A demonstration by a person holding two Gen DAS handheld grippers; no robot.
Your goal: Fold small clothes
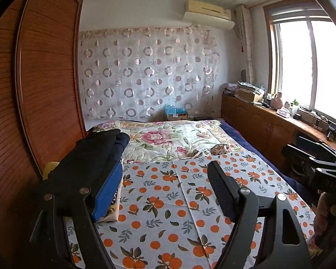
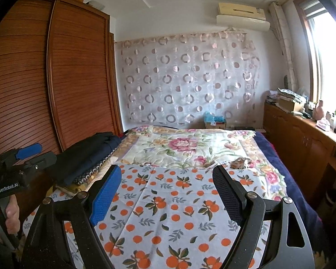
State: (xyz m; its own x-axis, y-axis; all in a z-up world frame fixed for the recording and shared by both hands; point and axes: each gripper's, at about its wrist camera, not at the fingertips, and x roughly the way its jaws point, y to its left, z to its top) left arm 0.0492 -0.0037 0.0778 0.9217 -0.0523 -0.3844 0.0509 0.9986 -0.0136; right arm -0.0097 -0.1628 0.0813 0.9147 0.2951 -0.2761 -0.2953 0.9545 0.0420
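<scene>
**Both grippers empty above the bed, small garment lying ahead**

You hold the left gripper (image 1: 165, 179) and the right gripper (image 2: 168, 190) spread wide over the bed, with nothing between the fingers of either. Below them lies a flat white cloth printed with oranges and green leaves (image 2: 168, 208), and beyond it a cream quilt with large pink flowers (image 2: 181, 148).

The likeliest piece to fold is the small crumpled brown-patterned garment (image 1: 219, 149), sitting on the floral quilt just past the far edge of the orange-print cloth, toward your right. It is too small in both views to tell what kind of garment it is. It looks light, thin and limp, so expect it to sag and bunch when lifted. Take it by an outer hem or corner, one gripper on each side, and pull it flat before any fold.

A stack of dark folded clothes (image 1: 100, 154) lies along the left side of the bed, next to the louvred brown wooden wardrobe (image 1: 44, 78); keep your left gripper off it. On the right, the dark blue blanket (image 2: 286, 174) marks the bed edge, with the wooden cabinet (image 2: 302, 143) beyond. The orange-print cloth offers open, flat room in the middle for spreading and folding.
</scene>
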